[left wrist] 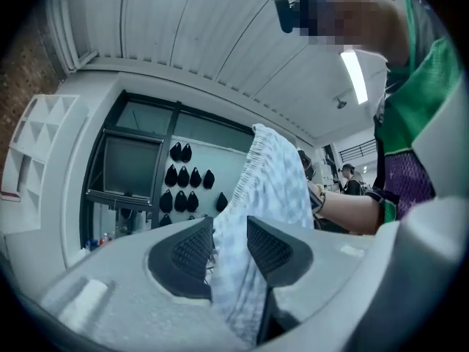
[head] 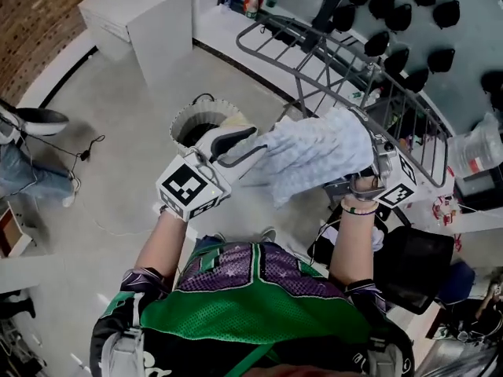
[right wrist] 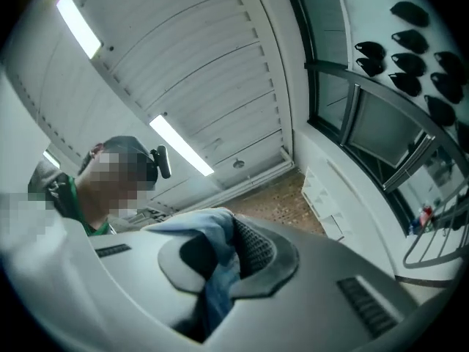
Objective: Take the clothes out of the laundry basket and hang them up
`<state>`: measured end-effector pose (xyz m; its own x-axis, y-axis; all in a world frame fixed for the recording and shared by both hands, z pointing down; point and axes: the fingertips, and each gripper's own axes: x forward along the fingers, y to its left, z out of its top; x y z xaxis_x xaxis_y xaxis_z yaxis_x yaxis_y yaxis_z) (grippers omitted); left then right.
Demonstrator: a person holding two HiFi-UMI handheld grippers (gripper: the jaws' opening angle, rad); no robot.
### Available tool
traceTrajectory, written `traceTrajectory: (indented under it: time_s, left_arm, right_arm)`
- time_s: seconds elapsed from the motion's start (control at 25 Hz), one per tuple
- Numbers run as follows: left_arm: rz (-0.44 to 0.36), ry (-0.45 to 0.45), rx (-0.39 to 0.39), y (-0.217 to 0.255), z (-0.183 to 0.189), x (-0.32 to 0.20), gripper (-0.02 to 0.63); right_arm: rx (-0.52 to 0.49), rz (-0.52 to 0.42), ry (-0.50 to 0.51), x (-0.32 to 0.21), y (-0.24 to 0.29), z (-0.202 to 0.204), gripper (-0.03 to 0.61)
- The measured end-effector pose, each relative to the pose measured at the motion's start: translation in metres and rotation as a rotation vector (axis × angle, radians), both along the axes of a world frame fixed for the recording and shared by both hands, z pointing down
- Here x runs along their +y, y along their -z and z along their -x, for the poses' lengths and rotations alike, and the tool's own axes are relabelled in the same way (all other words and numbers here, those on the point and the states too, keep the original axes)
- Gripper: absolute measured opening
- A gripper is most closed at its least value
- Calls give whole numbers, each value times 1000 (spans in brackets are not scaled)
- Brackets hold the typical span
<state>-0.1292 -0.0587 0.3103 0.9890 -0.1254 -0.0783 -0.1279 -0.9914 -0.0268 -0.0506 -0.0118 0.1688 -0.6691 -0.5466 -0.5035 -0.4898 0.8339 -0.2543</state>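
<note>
Left claw (left wrist: 229, 251) released, white cloth (head: 314, 159) edge between jaws; right claw (right wrist: 223, 251) clenched on cloth corner, beside rack (head: 346, 73).

Pale checked garment (head: 310, 154) stretched in the air beside the grey drying rack (head: 338, 49); white laundry basket (head: 177, 124) upright on the floor.

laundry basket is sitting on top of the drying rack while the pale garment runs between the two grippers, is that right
Not quite. The laundry basket stands on the floor beside the drying rack, not on top of it, as the head view shows. The pale garment does run between the left gripper and the right gripper.
</note>
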Motion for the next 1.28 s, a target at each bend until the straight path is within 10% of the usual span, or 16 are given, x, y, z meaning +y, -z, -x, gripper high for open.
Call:
traceTrajectory:
  time_s: [0.24,0.6,0.84,1.0,1.28]
  left_arm:
    - [-28,-136,-23,6,-81,19,146]
    - [270,-731,99,1,-185,86,281]
    - [305,-1169,90,1,-225,159,292]
    - [237,-1134,49,-5,-254,169,45]
    - [228,-994,49,2,-298,142,23]
  right_arm:
    - [-29,-74,92,42,14,-52,27]
    - [26,-176,242,94,23,-107,27]
    - [62,-169,221,109,12,-139,28]
    - [70,-149,145,125,1,-188,28]
    - [20,-173,39,148,4,-261,28]
